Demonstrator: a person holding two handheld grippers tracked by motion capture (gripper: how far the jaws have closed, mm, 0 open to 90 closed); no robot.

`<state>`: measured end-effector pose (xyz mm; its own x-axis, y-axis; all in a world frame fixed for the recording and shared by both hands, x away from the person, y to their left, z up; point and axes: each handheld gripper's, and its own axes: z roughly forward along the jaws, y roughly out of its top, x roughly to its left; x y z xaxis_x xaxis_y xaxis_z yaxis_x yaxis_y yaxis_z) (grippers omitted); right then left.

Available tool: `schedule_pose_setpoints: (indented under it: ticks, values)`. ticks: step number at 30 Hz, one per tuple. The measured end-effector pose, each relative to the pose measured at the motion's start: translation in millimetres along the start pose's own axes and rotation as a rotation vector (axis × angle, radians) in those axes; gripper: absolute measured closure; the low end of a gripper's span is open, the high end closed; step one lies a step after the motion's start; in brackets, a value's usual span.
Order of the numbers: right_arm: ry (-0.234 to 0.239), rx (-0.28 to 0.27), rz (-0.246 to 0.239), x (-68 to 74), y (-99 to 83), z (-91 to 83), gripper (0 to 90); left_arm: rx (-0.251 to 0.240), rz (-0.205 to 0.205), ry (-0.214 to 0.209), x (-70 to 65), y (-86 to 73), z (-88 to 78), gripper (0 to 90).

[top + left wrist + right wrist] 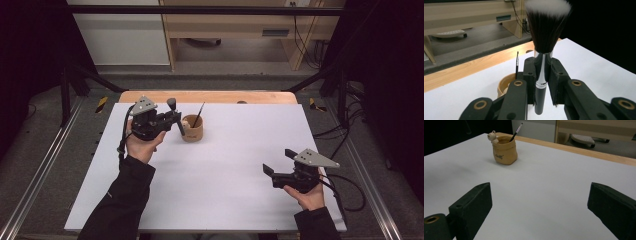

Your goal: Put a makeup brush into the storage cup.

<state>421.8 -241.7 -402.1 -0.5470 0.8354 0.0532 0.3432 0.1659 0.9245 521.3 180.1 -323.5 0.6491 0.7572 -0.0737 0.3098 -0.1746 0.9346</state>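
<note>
Left hand-held gripper (543, 82) pinching a makeup brush (544, 45) by its shiny metal ferrule and black handle, the 2 black pads pressed against either side. Brush upright between the jaws in the left gripper view, dark bristles with pale tips fanned out at the top, blunt end of the handle poking out below the pads. In the high view, same left hand-held gripper (176, 119) raised above the white tabletop (235, 165), brush (173, 111) tilted with its head up, just beside the tan pouch-shaped holder (192, 129) at the far left-centre of the surface. Inside the holder a thin brush (198, 115), leaning against the rim; a small bear figure (491, 136) perched on the holder's edge, clear in the right gripper view. Right hand-held gripper (281, 164) well apart from all that, low over the near right of the tabletop, jaws spread wide with bare white surface between them. Beyond the white sheet, a strip of wooden edge (210, 96), then grey floor and pale wooden furniture (235, 25) at the back.
</note>
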Motion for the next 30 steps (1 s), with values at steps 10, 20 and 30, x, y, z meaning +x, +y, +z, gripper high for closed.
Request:
schedule_pose_setpoints:
  ticks: [10, 20, 30]
  values:
    - [0.003, 0.0, -0.002, -0.1, 0.1, 0.0, 5.8, 0.0, 0.003, 0.006, 3.1, 5.7, 8.4, 77.0]
    - [0.009, 0.004, -0.003, 0.1, 0.1, -0.1, 6.1, 0.002, 0.009, 0.016, 5.6, 11.2, 16.9, 77.0]
    - [0.01, 0.002, -0.003, 0.0, 0.2, -0.2, 6.1, 0.004, 0.02, 0.03, 8.4, 18.7, 26.1, 77.0]
